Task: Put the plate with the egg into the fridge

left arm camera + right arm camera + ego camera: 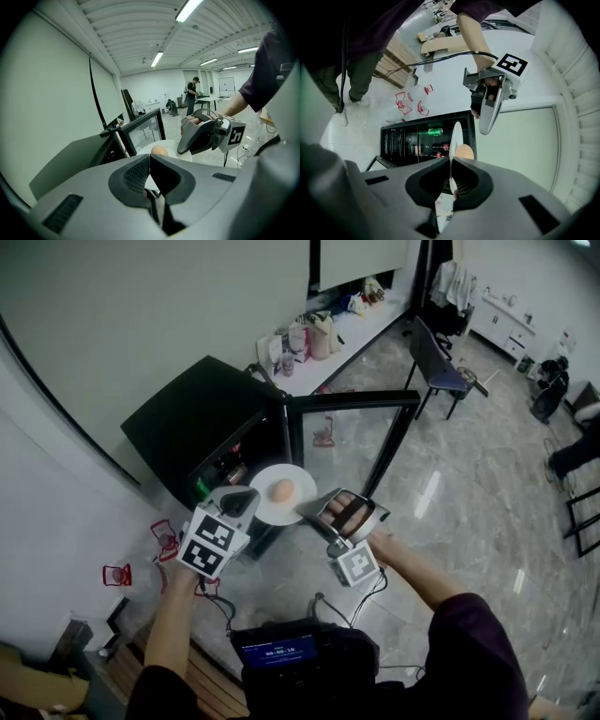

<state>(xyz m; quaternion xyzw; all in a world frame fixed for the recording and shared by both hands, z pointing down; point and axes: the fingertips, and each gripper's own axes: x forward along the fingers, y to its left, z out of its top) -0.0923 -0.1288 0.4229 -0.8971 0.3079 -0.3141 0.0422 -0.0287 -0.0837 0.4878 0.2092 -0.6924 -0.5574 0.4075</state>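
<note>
We hold the plate (265, 505) up between both grippers, just in front of the open fridge (202, 427). The left gripper (246, 502) has its jaws clenched on the plate's left rim. The right gripper (315, 511) has its jaws clenched on the opposite rim. The egg (282, 489) sits near the plate's middle, between the two pairs of jaws and touching neither.

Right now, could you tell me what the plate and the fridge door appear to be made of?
Plate: likely glazed ceramic or melamine; smooth and white.
Fridge door: clear glass pane in a black frame, metal or plastic; the floor shows through it.
</note>
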